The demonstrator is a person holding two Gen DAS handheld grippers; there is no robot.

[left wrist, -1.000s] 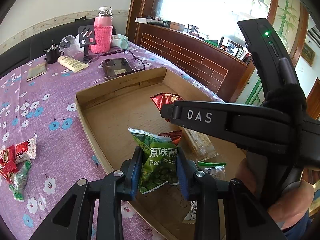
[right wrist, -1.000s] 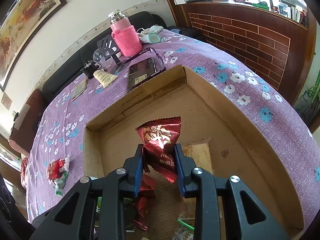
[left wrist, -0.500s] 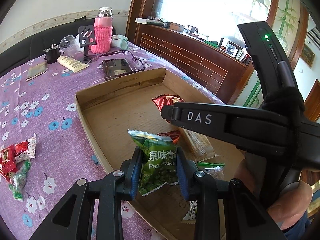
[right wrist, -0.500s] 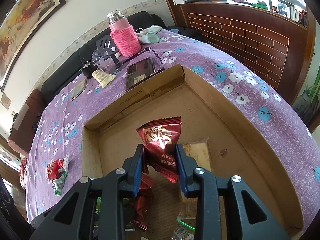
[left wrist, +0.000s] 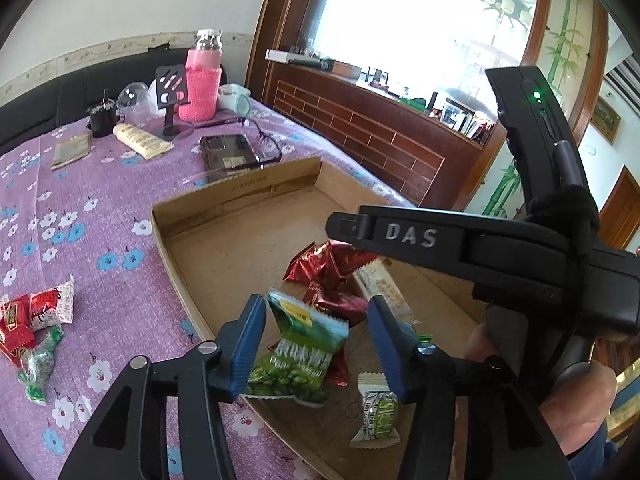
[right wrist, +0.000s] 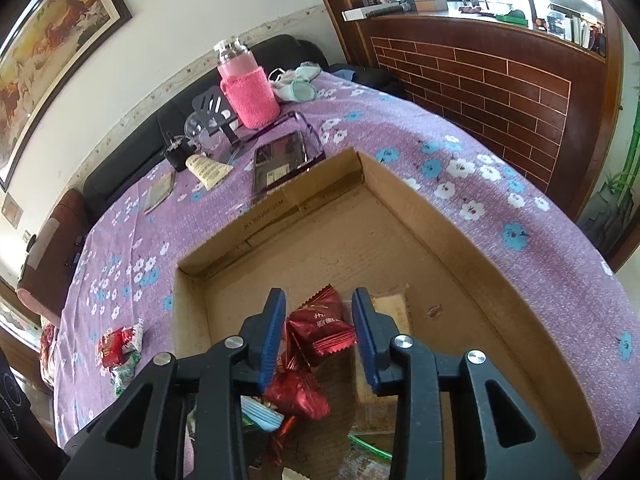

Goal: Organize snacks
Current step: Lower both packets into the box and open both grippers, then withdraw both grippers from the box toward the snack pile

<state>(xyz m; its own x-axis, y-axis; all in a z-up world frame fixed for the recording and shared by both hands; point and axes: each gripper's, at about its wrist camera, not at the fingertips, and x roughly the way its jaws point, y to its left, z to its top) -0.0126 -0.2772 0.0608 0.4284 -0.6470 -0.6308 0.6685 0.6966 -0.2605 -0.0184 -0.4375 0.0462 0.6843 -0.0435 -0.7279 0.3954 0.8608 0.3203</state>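
A shallow cardboard box lies on the purple flowered tablecloth. My left gripper is open; the green pea packet sits between its jaws, loose over the box's near edge. My right gripper is open over the box; the red snack packet lies below it among other red packets. The right gripper's body shows in the left wrist view. A beige bar and a small green-white packet lie in the box.
Several loose red and green snacks lie on the cloth left of the box. Behind the box are a phone, glasses, a cream tube, a pink bottle and a black stand. A brick-pattern counter stands to the right.
Both grippers have opened. The green pea packet and the red packet have been let go and dropped into the box.
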